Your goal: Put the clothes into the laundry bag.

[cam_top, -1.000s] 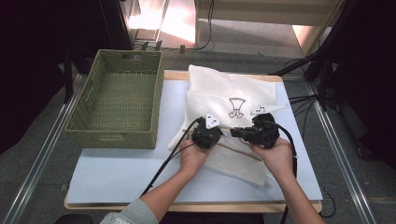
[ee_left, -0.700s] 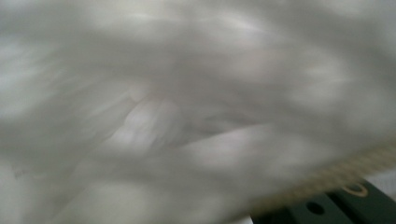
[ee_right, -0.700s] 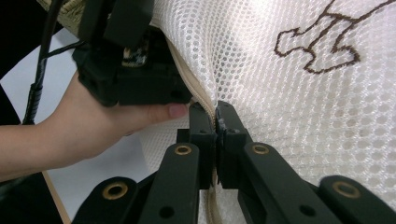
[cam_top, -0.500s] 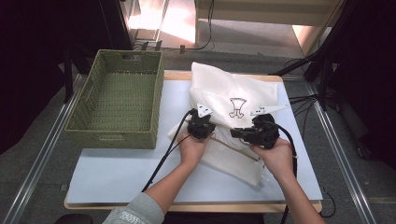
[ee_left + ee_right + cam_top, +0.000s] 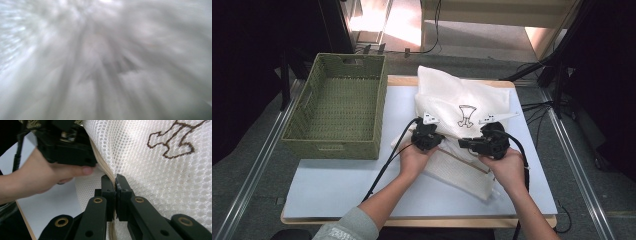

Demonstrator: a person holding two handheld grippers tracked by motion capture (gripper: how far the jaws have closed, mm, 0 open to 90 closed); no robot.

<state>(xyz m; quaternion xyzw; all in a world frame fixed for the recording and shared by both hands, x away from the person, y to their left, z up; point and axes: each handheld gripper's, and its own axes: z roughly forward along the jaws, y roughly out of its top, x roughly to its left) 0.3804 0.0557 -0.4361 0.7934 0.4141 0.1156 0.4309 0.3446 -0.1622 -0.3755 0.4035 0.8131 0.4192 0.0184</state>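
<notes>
1. We see the white mesh laundry bag [image 5: 462, 107] lying on the counter [image 5: 337, 185], right of the green woven basket [image 5: 337, 112].
2. The right tongs [image 5: 116, 186] are clamped on the bag's beige zipper seam [image 5: 103, 167], probably on the pull, which would anchor or draw the zipper.
3. The left tongs [image 5: 428, 136] sit just left, at the same edge, probably steadying the fabric; we judge them closed on the mesh.
4. Hard to read: the left gripper view is a blur of white mesh; the zipper pull is hidden between the jaws; the bag's contents are unseen.
</notes>
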